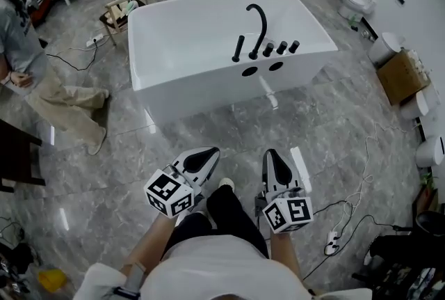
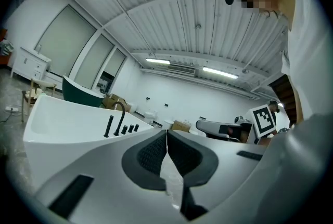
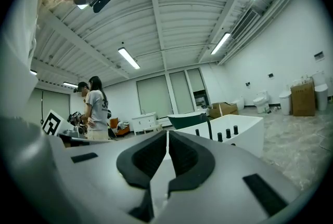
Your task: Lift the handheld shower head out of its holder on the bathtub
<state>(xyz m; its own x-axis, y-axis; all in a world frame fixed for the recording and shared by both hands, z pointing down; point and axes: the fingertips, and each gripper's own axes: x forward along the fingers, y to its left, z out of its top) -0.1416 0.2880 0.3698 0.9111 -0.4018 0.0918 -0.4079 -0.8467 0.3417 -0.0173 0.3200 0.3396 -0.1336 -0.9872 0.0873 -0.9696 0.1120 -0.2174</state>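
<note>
**Q:** Shower head [image 1: 238, 48] position?

**A:** Upright in its holder on the near rim of the tub [image 1: 181, 86]. Leftmost of the black fittings there. Curved spout [image 1: 257, 21] just beside it on the right, then three knobs [image 1: 281, 48] in a row.

**Q:** Left tongs [image 1: 200, 161]?

**A:** Low in the head view, over the grey floor [image 1: 334, 124], tips toward the tub. Pads pressed together along one seam in the left gripper view [image 2: 167, 135]. Nothing between them.

**Q:** Right tongs [image 1: 277, 165]?

**A:** Same. Level, beside the left pair, tips toward the tub. Pads together in the right gripper view [image 3: 167, 137], nothing caught in the seam.

**Q:** Shower head relative to tongs?

**A:** Well apart from both, with a stretch of bare floor and the tub's side wall between. In the head view, up-frame, sideways between the two tips. In the left gripper view, off to the left of the seam [image 2: 109, 127]. In the right gripper view, the tub and its fittings lie right of the seam. No contact with holder or rim.

**Q:** Else noted?

**A:** Person [image 1: 49, 86] at the left edge of the head view, clear of the tub.
</note>
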